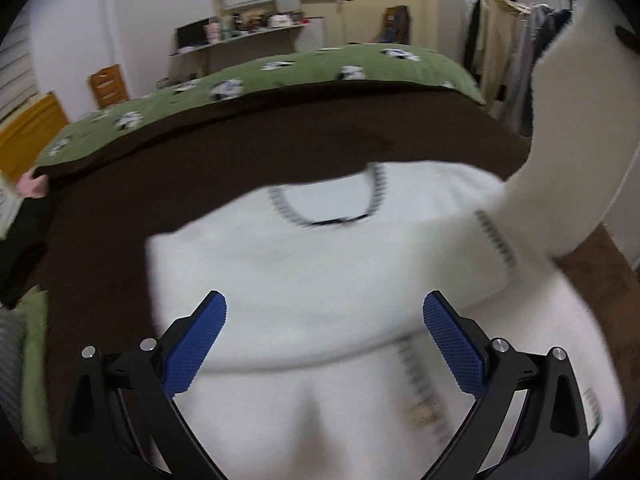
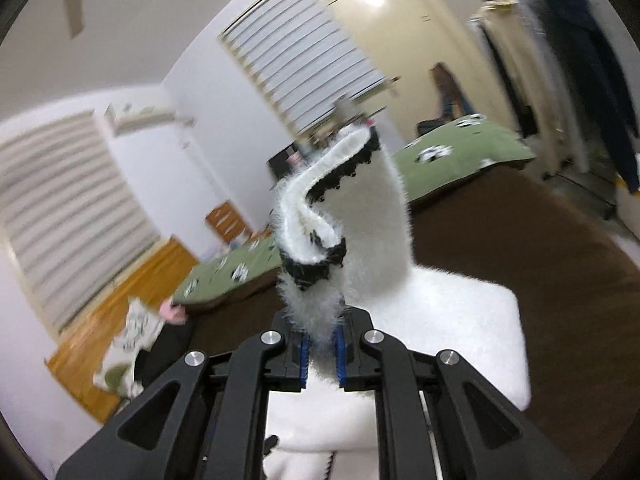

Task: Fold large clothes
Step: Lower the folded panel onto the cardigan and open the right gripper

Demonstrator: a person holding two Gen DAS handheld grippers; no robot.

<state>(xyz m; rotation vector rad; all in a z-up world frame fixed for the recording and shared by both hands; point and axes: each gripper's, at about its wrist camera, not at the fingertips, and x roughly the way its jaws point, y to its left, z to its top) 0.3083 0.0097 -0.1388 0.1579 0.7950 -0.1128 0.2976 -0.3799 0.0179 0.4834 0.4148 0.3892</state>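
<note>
A white fuzzy sweater (image 1: 304, 264) with black-trimmed neckline lies flat on the dark brown bed cover (image 1: 240, 160). My left gripper (image 1: 324, 312) is open and empty, hovering over the sweater's lower body. The sweater's sleeve (image 1: 560, 140) is lifted up at the right in the left wrist view. My right gripper (image 2: 322, 354) is shut on that sleeve (image 2: 360, 216) near its black-trimmed cuff (image 2: 316, 268), which stands up above the fingers. The sweater's body (image 2: 452, 328) lies below.
A green blanket with a panda print (image 1: 248, 76) covers the far part of the bed. A clothes rack with hanging garments (image 1: 516, 52) stands at the right. A cluttered desk (image 1: 240, 36) stands at the back wall. A pillow (image 2: 132, 340) lies at the left.
</note>
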